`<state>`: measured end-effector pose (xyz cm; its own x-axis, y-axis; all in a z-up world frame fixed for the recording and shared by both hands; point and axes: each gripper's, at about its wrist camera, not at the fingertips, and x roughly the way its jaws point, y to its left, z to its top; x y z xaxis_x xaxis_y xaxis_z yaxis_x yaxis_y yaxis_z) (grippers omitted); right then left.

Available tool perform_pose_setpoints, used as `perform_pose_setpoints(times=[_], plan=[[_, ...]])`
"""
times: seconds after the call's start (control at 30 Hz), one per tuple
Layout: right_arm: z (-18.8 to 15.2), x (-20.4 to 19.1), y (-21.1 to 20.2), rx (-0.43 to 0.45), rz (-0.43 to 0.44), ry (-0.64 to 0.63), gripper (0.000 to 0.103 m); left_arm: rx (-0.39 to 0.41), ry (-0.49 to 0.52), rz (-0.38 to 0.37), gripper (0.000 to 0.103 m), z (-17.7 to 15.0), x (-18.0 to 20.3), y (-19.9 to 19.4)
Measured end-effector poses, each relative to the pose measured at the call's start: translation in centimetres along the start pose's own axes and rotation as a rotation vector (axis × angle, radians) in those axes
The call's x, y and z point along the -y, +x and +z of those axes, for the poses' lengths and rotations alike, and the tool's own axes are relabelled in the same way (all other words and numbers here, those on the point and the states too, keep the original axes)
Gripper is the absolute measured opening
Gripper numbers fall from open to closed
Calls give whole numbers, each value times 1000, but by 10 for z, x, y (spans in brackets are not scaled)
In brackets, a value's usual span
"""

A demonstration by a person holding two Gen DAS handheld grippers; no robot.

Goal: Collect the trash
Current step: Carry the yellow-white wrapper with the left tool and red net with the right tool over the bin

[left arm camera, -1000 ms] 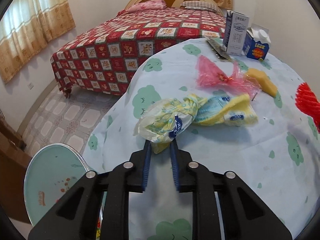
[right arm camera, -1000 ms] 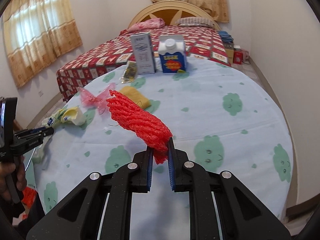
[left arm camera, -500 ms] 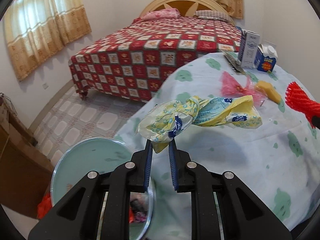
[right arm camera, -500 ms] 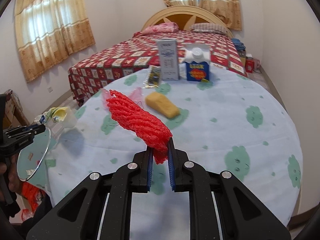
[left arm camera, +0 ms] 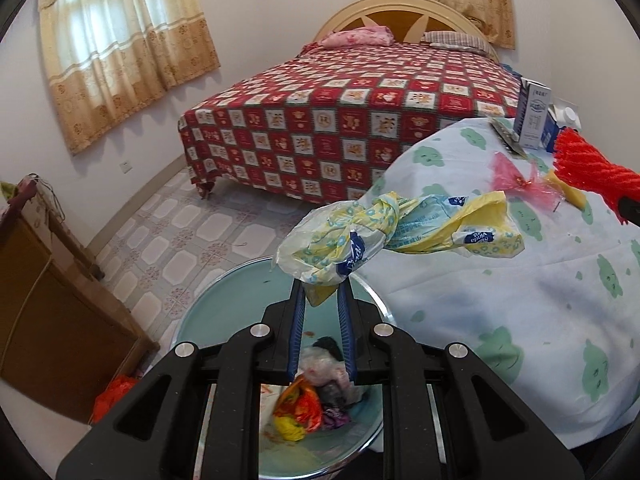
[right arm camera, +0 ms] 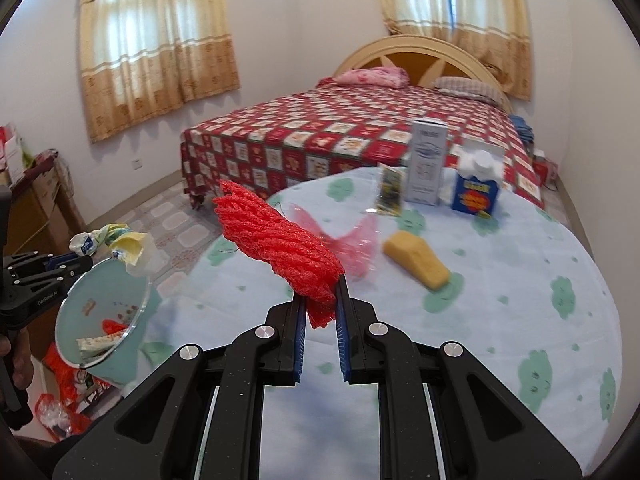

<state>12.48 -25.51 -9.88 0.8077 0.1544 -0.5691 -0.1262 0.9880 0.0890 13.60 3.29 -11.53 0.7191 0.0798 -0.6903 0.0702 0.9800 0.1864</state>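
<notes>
Yellow plastic wrapper pinched in left gripper over bin; long tail risked catching rim. Right gripper clamped red foam net, far from bin — early release would miss.

The right gripper pinches the near end of a red foam net, which juts up and leftward over the round table. Past the net, on the table, lie a pink wrapper and a yellow sponge; at the table's far edge stand a white carton and a blue carton. Left of the table sits a pale green bin — the left gripper holds a knotted yellow plastic bag over its rim.
</notes>
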Motion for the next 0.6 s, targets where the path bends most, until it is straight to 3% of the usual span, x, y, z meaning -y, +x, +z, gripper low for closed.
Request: perform_pose_setpoints(times=[0.6], plan=[[2,-69,19,-19,92,-106,14,-16,-43,88,17,-24,-52,-11]])
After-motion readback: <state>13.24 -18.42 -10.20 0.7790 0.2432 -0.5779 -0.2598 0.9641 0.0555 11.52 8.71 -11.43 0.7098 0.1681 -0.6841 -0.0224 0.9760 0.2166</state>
